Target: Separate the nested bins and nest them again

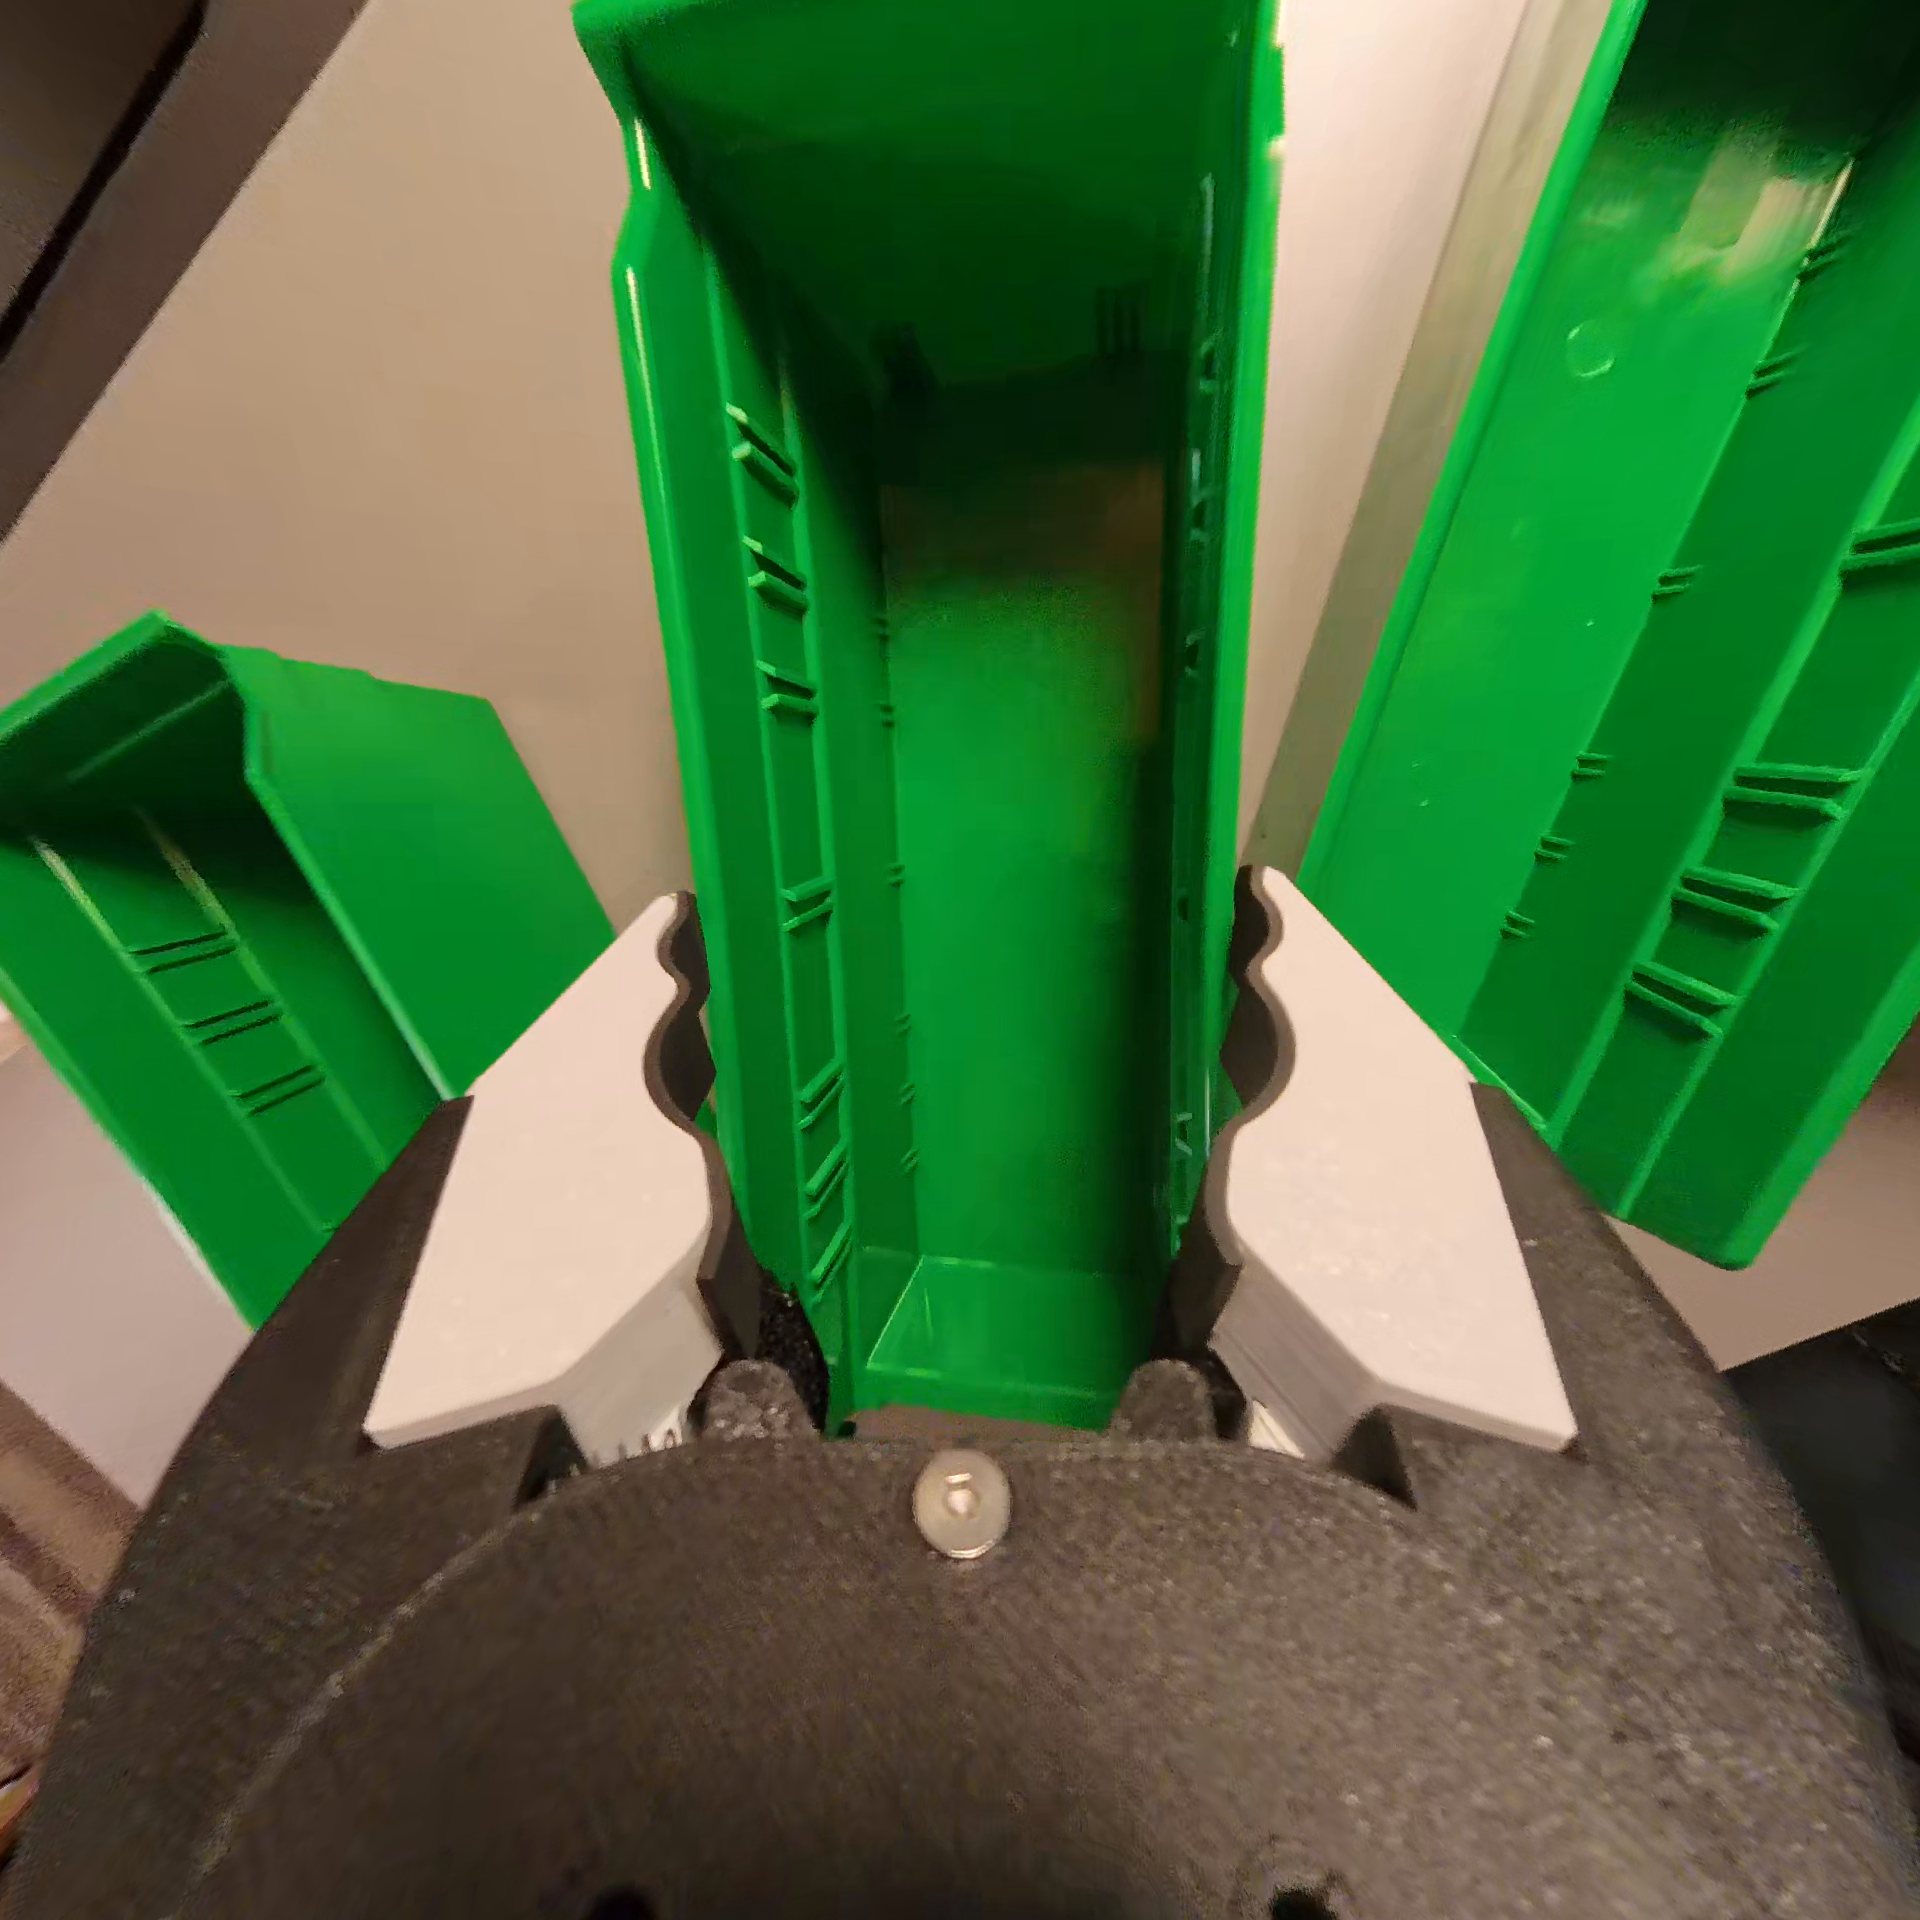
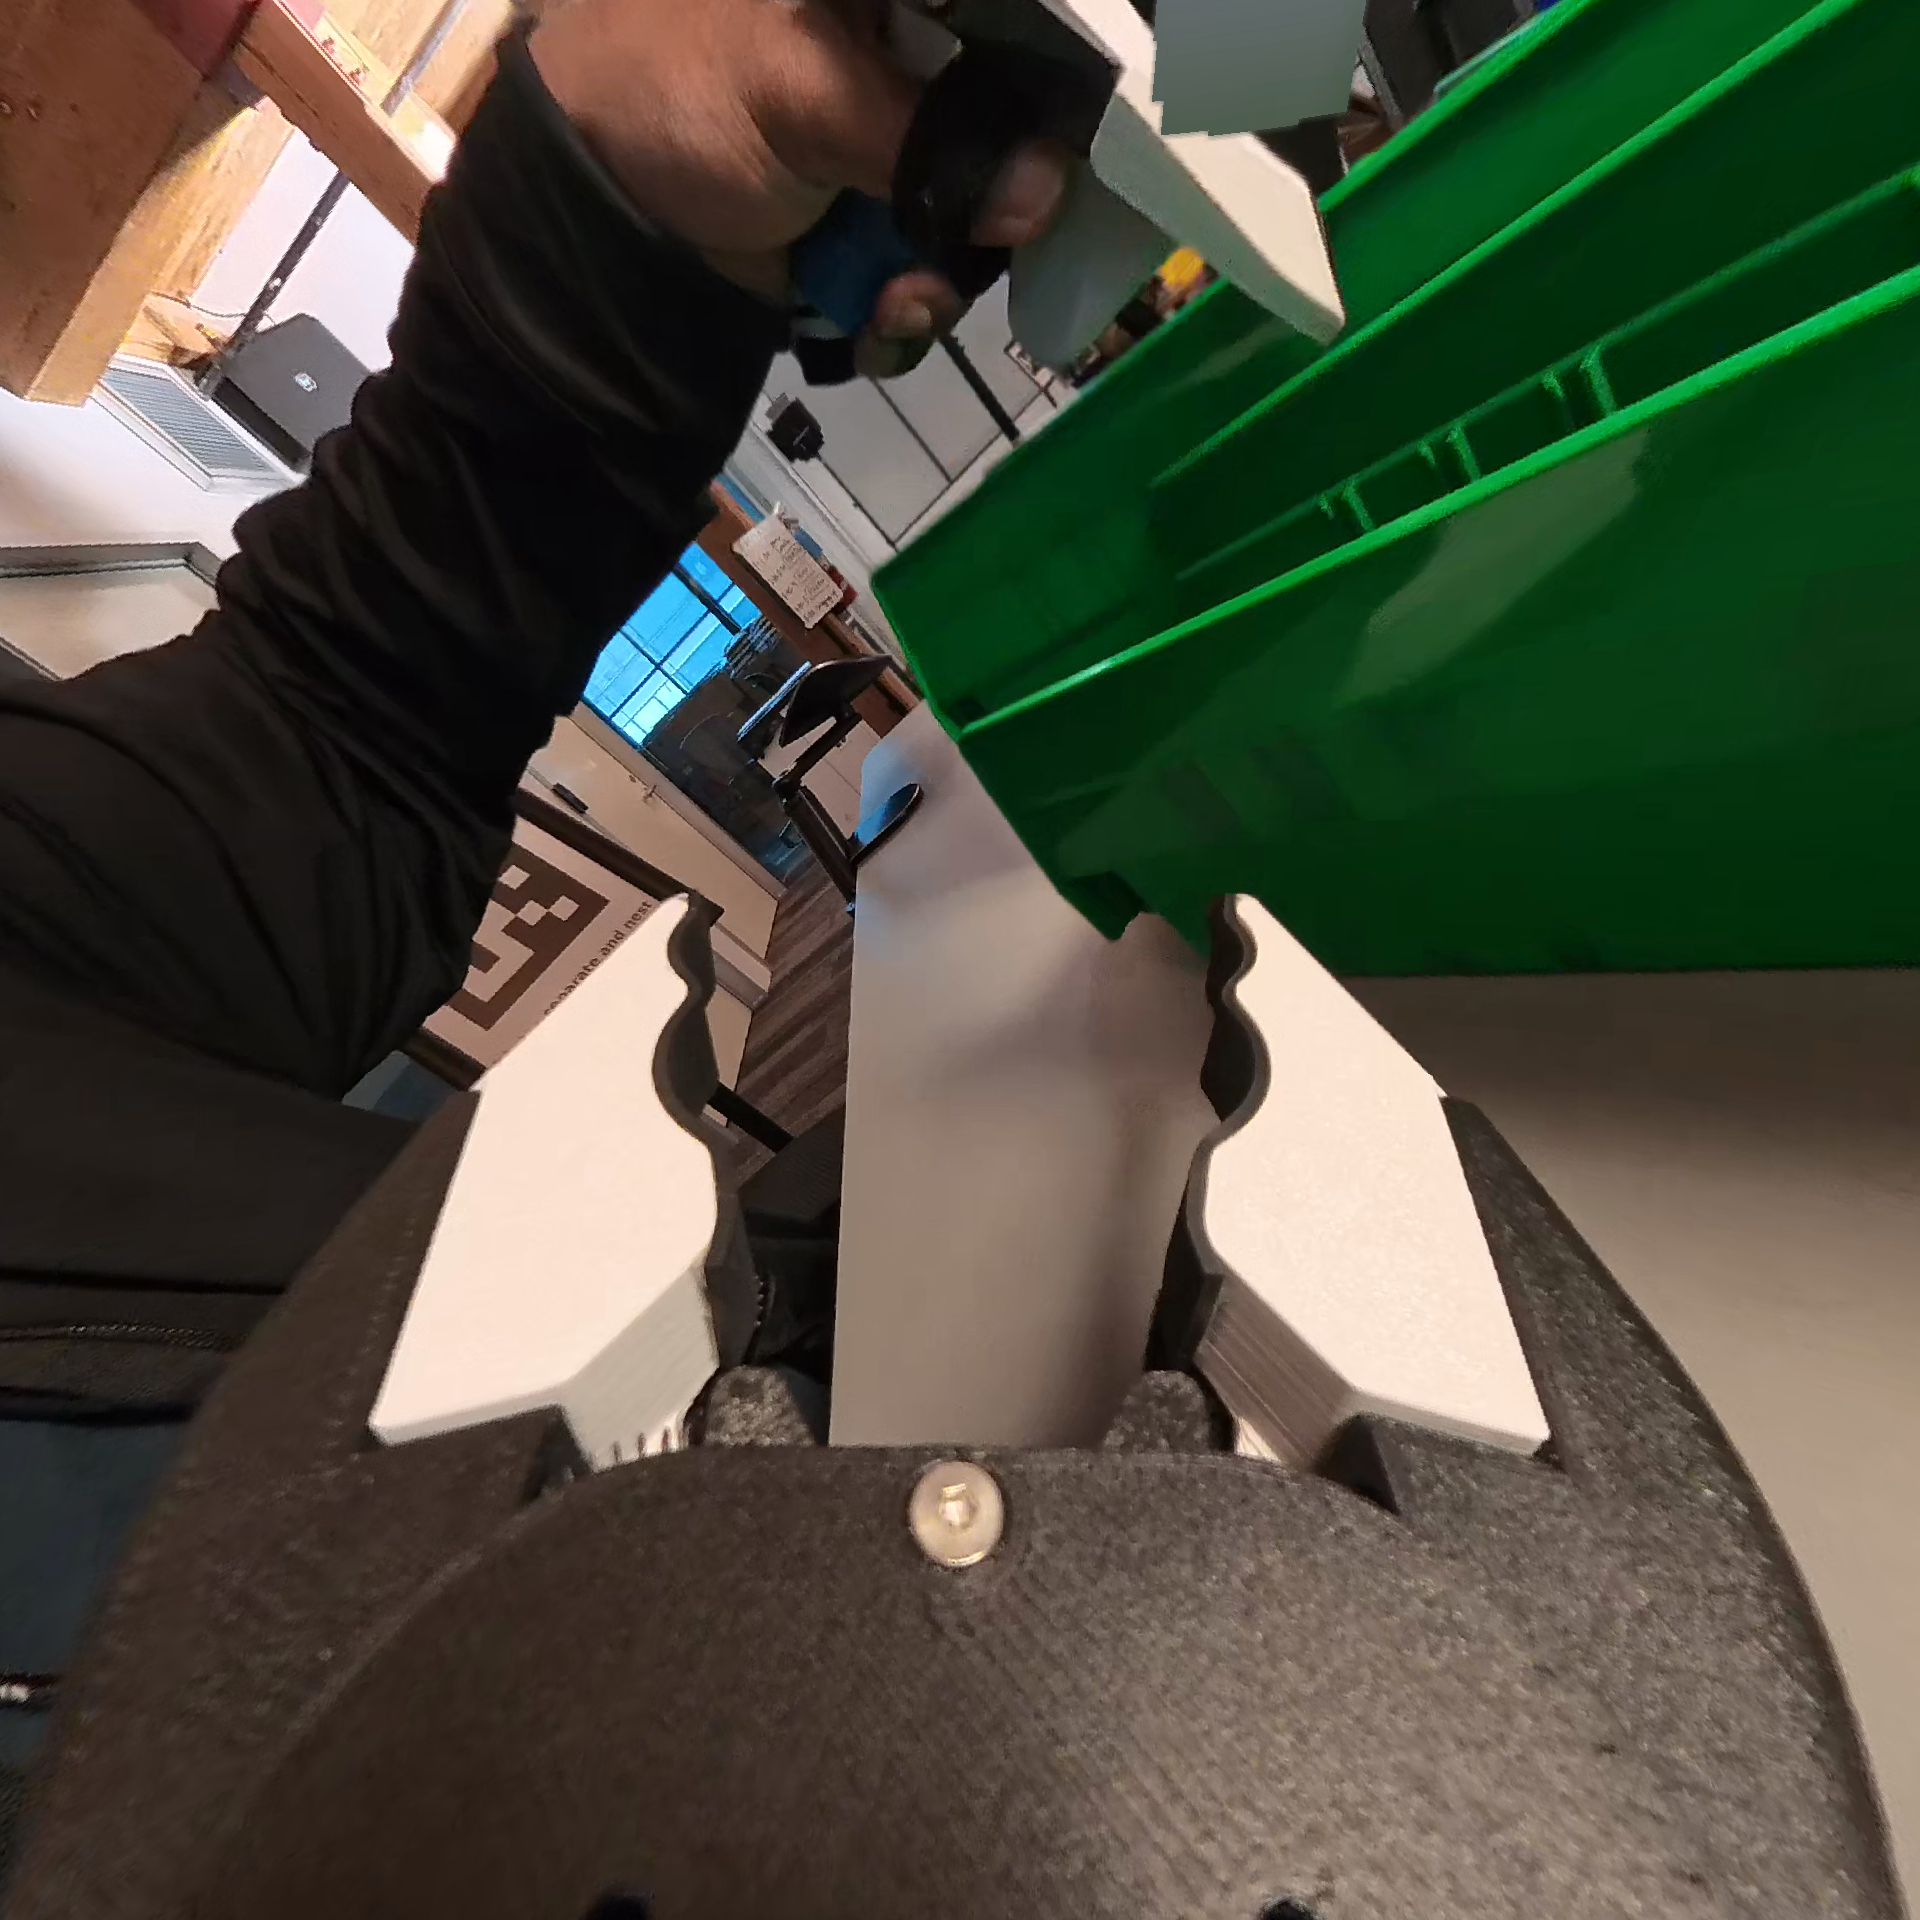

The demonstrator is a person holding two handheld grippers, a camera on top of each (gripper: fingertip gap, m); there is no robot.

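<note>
Three green bins: spread over the white table.
Your left gripper: clamped across the narrow middle bin, pads on both side walls.
Your right gripper: jaws wide, nothing between them, low beside a green bin on the table.
Other bins: one left, one right.

Right green bin cut by frame edge; person's hand blurred.
</note>
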